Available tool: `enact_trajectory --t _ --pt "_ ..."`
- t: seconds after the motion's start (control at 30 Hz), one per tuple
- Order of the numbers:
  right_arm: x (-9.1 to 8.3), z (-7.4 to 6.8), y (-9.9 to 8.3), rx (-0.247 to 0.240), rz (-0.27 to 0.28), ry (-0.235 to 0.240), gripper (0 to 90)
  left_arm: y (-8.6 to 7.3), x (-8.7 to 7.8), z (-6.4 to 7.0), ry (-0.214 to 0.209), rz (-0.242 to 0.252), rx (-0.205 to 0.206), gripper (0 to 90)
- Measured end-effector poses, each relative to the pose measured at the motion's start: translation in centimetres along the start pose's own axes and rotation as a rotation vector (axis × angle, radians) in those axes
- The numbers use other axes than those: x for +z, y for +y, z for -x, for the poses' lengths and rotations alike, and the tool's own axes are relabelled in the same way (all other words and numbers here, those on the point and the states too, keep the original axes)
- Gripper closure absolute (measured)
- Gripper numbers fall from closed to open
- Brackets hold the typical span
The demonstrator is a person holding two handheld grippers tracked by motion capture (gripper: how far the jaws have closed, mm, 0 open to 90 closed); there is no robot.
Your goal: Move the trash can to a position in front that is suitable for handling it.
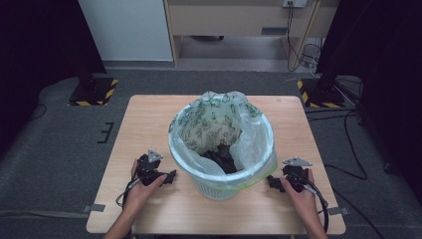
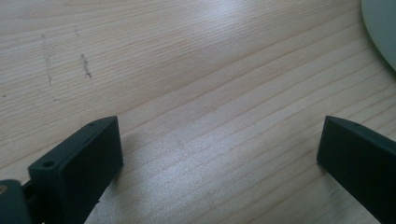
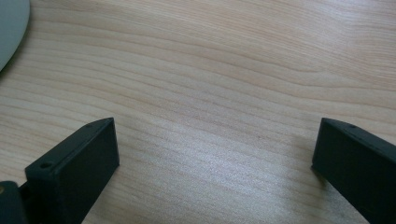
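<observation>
Beside one lined bin (image 1: 222,149), two grippers, left gripper (image 1: 170,176) and right gripper (image 1: 271,181), gape

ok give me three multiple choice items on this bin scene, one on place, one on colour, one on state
1. Where does the waste bin stand on the table?
A. at the far left corner
B. between the two grippers, near the middle
C. off the table, on the floor

2. What colour is the pattern on the bag lining the bin?
A. green
B. red
C. orange

3. How do the jaws of the left gripper and right gripper stand?
A. both shut
B. left shut, right open
C. both open, with nothing between them

Answers:
1. B, the high view shows the bin mid-table with a gripper at each side.
2. A, the clear bag carries green leafy print on its raised far side.
3. C, each gripper view shows bare wood between two jaws set wide apart.
</observation>
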State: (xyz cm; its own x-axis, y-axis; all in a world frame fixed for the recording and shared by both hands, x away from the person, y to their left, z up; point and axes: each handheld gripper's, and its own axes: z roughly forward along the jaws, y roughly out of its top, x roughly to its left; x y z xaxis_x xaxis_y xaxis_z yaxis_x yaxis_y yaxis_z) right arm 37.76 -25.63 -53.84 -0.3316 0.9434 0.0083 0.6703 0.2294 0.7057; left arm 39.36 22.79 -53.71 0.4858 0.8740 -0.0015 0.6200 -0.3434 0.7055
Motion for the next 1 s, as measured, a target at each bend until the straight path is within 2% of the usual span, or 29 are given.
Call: enact_trajectory --t 0.2,0.3,0.47,0.6,0.83,0.9,0.97,1.0 --pt "0.0 0.0 0.0 0.001 0.000 -0.003 0.7 -0.1 -0.1 0.0 -0.005 0.011 0.007 2.4" --pt "0.0 0.0 0.0 0.002 0.000 -0.003 0.5 -0.1 -0.4 0.2 -0.006 0.003 0.032 2.5" --pt "0.0 0.0 0.0 0.002 0.000 -0.004 0.5 0.2 -1.3 1.1 -0.040 0.022 0.044 2.6" --pt "0.0 0.0 0.0 0.003 -0.001 -0.004 0.5 0.7 -1.9 1.9 -0.067 0.036 0.080 3.1" --pt "0.0 0.0 0.0 0.007 0.000 -0.005 0.5 1.4 -3.1 3.5 -0.113 0.096 0.118 3.2" --pt "0.0 0.0 0.0 0.006 0.002 -0.007 0.5 1.5 -3.4 4.0 -0.133 0.102 0.141 3.1" --pt "0.0 0.0 -0.1 0.010 0.001 -0.004 0.5 1.7 -3.7 5.0 -0.184 0.097 0.149 3.1" --pt "-0.1 0.0 -0.1 0.010 0.001 -0.005 0.5 1.7 -3.7 5.0 -0.184 0.097 0.149 2.9"
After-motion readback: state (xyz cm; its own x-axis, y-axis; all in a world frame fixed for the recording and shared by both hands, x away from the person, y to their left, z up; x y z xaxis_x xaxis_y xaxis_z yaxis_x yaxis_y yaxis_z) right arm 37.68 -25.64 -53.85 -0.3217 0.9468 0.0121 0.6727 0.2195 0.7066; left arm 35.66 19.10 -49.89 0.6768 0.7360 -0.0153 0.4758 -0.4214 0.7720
